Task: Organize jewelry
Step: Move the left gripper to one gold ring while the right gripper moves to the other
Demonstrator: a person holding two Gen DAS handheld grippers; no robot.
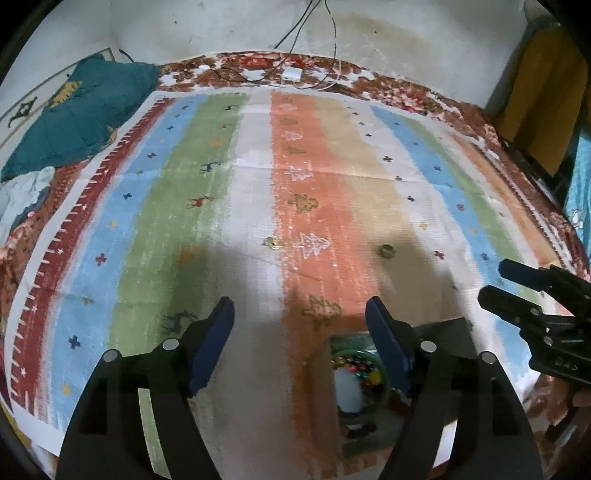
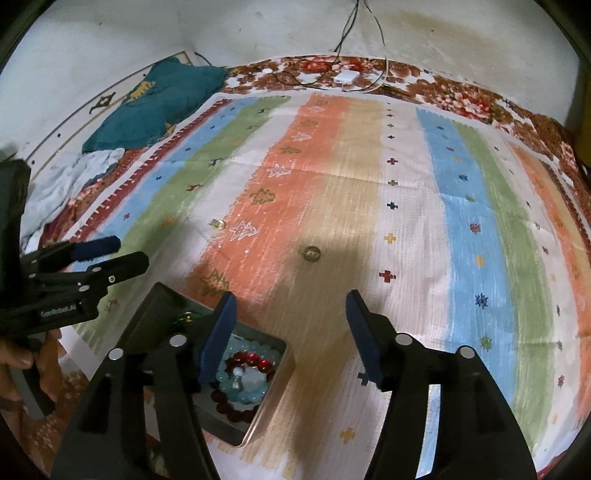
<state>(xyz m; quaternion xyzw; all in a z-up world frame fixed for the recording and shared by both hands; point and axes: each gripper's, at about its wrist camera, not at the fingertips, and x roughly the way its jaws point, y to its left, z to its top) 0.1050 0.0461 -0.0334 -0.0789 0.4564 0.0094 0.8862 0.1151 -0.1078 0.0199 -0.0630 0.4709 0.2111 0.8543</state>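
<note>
Both grippers gape empty. The gold ring [image 2: 312, 254] lies dead ahead of the right gripper [image 2: 290, 325], nearer it than the left gripper [image 1: 300, 328]; tin box [image 2: 273, 387] sits beneath its left finger.

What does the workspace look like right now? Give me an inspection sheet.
Surface: striped mat over a floral cloth.
Job's things: open tin near the mat's front edge, holding blue and red bead bracelets; two small gold pieces loose on the mat, one on the tan stripe, one left of it.
Clutter: teal cushion and white cloth at far left.
Grippers: left gripper open, empty; right gripper open, empty.
Cables: wires and white adapter at the far edge.
Surroundings: stained wall.
</note>
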